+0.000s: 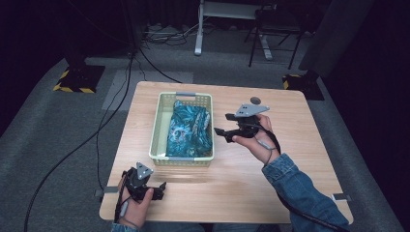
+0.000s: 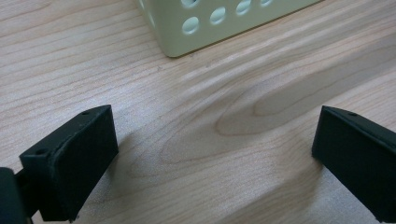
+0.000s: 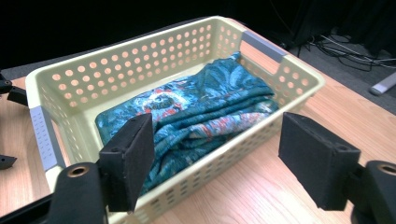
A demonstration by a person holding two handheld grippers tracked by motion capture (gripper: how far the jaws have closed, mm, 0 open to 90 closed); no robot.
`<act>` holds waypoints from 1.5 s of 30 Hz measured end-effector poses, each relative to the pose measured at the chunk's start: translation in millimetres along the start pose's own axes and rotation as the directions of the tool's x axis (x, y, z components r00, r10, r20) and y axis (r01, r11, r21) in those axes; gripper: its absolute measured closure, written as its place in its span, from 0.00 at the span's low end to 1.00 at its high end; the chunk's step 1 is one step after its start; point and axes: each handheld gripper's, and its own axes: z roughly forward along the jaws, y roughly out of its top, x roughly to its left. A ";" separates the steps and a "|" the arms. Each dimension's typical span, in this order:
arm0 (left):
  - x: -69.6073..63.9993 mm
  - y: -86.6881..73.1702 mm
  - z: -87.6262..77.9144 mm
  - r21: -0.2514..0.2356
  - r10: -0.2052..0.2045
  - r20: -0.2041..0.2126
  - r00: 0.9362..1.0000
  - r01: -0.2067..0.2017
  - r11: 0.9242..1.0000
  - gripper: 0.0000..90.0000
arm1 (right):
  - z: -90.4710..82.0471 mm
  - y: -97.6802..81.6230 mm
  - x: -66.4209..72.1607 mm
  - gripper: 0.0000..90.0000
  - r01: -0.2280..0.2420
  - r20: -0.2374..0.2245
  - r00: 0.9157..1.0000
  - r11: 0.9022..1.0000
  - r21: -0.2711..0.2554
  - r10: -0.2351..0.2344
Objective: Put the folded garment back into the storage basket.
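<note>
A pale perforated basket (image 1: pixel 155 126) holding folded teal patterned cloth (image 1: pixel 189 130) stood on a light wooden table (image 1: pixel 270 169), grey carpet around it. The right gripper (image 1: pixel 223 123), jaws spread and empty, hovered beside the basket; the left gripper (image 1: pixel 162 189), likewise spread, sat near its front corner.

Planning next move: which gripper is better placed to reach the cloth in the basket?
Right. The right gripper hangs open beside the basket, facing the teal patterned cloth. The left gripper sits low, before the basket's near wall.

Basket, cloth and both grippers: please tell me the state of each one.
basket: upright on the table, holding the cloth
cloth: folded, lying inside the basket
left gripper: open, nothing between its jaws
right gripper: open, nothing between its jaws, beside the basket
</note>
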 end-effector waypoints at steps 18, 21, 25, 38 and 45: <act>0.0 0.0 0.0 0.000 0.000 0.000 1.000 0.000 1.000 0.00 | -45.7 -13.5 -8.6 0.26 -0.026 0.061 0.998 0.999 -0.029 0.028; 0.0 0.1 0.0 0.001 0.000 0.000 1.000 0.000 1.000 0.00 | -52.1 -16.5 -9.9 0.26 -0.030 0.069 0.997 0.999 -0.031 0.032; 0.0 0.1 0.0 0.001 0.000 0.000 1.000 0.000 1.000 0.00 | -60.7 -20.9 -12.2 0.26 -0.040 0.082 0.996 0.999 -0.037 0.042; 0.0 0.2 0.0 0.002 -0.001 0.000 1.000 0.001 1.000 0.00 | -83.6 -32.3 -20.1 0.25 -0.059 0.113 0.991 0.997 -0.048 0.064; 0.0 0.3 0.1 0.002 -0.001 0.000 1.000 0.001 1.000 0.00 | -92.9 -39.6 -23.9 0.25 -0.078 0.118 0.990 0.996 -0.053 0.084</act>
